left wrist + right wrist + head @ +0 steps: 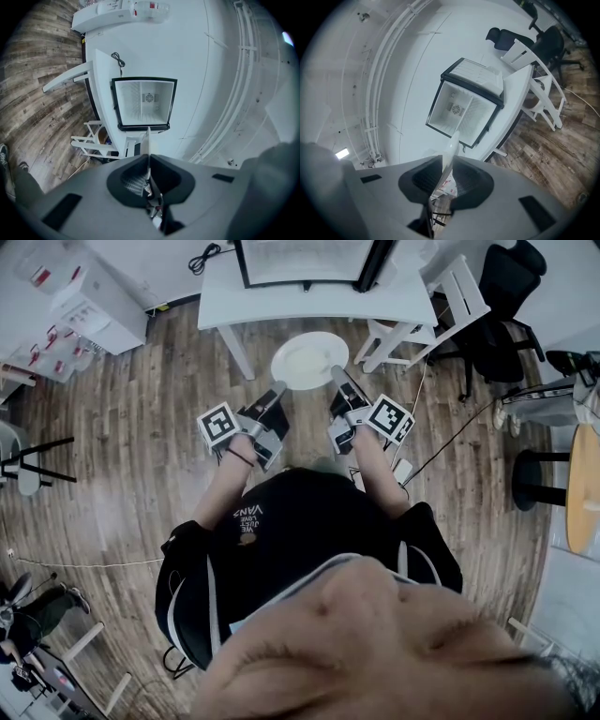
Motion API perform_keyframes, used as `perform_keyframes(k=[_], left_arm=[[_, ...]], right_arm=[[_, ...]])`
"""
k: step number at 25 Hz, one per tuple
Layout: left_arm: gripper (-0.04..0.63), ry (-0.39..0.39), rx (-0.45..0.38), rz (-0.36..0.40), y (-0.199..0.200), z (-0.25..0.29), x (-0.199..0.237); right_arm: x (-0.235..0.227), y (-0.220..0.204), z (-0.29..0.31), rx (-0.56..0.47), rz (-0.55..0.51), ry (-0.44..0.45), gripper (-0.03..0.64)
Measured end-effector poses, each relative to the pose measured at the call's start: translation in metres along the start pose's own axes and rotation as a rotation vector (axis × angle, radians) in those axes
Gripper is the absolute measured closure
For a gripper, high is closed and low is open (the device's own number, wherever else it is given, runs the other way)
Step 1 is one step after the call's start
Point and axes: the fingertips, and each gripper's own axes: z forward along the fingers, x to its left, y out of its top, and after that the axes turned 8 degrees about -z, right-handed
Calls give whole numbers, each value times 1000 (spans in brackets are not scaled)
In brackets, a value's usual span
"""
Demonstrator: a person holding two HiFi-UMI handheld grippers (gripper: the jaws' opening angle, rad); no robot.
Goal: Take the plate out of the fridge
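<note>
1. The plate (308, 360) is out of the fridge (140, 101), held in the air over the wood floor (141, 427), just in front of the table (281, 301)
2. It hangs between the two grippers, each gripping an opposite side of its rim, with its face turned up to the head view
3. The left gripper (274, 395) is clenched on the plate's left rim; in the left gripper view the thin rim stands edge-on between the pads, which are almost together
4. The right gripper (339, 379) grasps the right rim; in the right gripper view the rim runs edge-on between its pads, which sit a little wider apart than the left pair
5. Both grippers point level toward the table, and their marker cubes face up
6. The fridge stands on the white table, straight ahead of both grippers, well beyond the plate
7. Its door (480, 75) is swung open, and the white inside shows a round fan on the back wall
8. A white chair (412, 324) stands at the table, right of the plate, and a black chair (502, 306) is farther right
</note>
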Motion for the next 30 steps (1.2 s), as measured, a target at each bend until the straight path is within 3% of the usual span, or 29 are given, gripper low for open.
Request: perform_keyframes(k=[30], left_arm=[[567,-23,-5,3,0,1,-5]], right_arm=[[4,4,0,2,-28,9,543]])
